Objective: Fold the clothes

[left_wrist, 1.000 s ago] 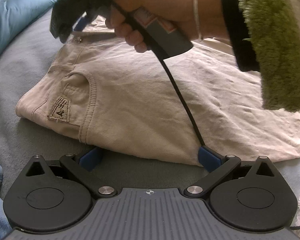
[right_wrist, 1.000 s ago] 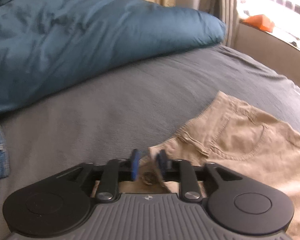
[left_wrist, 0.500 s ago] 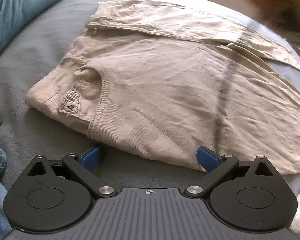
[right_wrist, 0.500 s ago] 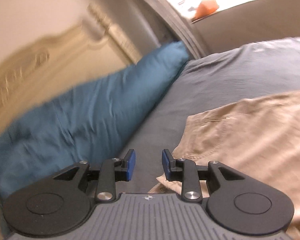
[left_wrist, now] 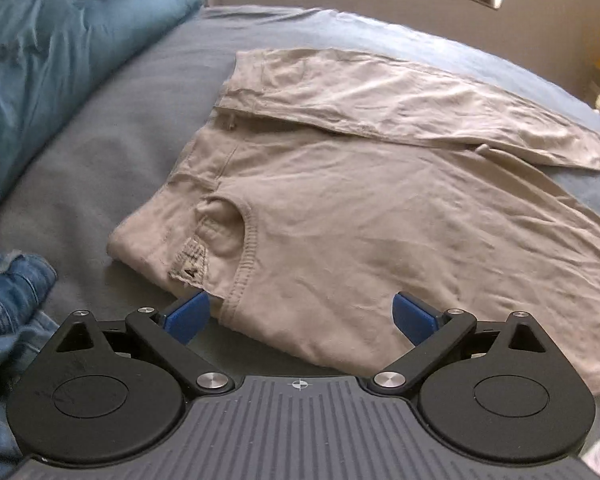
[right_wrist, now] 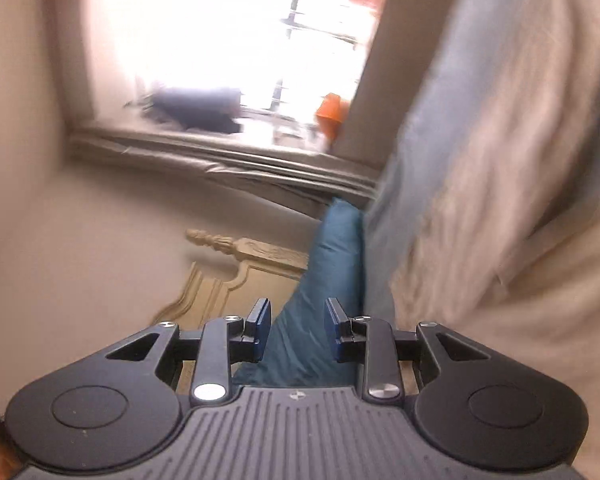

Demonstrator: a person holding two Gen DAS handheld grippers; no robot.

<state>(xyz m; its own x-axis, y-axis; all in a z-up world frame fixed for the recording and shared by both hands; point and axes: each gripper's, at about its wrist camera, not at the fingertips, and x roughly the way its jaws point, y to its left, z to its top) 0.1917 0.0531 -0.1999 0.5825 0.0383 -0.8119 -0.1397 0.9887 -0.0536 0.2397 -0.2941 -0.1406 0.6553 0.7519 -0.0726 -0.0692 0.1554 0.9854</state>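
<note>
Left wrist view: left gripper spread wide, blue fingers bare, nothing between them. Straight ahead and just below, the near edge of the beige trousers, folded lengthwise on the grey bed sheet. Waistband and pocket with its small label off to the fingers' left; legs running away to the right, so long axis crosswise to the tool's line. One leg lying on top along the far side, slightly askew. Left finger just beside the labelled corner, right finger over cloth farther along the same edge; contact not clear. Blue pillow far left, a heap of jeans near left, apart from the trousers.

Right wrist view: right gripper partly open, a narrow gap between its blue fingers, nothing held. Picture rolled onto its side and smeared. Trousers and bed sheet off to the tool's right, well clear of the fingers; ahead only pillow, headboard and window.

Judgement: left gripper much the nearer to the cloth, sitting at the waist end; a crosswise fold likely needing the far leg ends brought toward the waistband, with the right gripper needing to turn back toward the trousers first.
</note>
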